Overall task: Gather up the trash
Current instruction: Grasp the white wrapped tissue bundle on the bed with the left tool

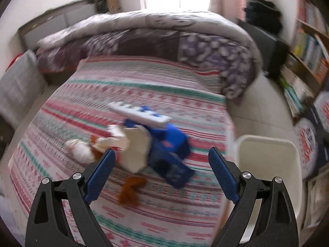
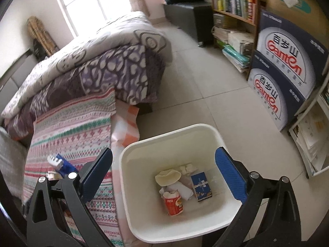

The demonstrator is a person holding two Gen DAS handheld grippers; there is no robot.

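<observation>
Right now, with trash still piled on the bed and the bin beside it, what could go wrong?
1. The left gripper is open over overlapping blue packaging and white cardboard; a grasp may catch only one piece.
2. The brown scrap lies flat on the striped bedspread, so the fingers could pinch fabric.
3. The white bin sits off the bed's edge; a short release could land on the floor.

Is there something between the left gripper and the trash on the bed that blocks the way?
Nothing visible does. The left gripper is open above the striped bedspread, and the blue and white packaging pile lies directly ahead, uncovered. The white bin beside the bed is open-topped.
</observation>
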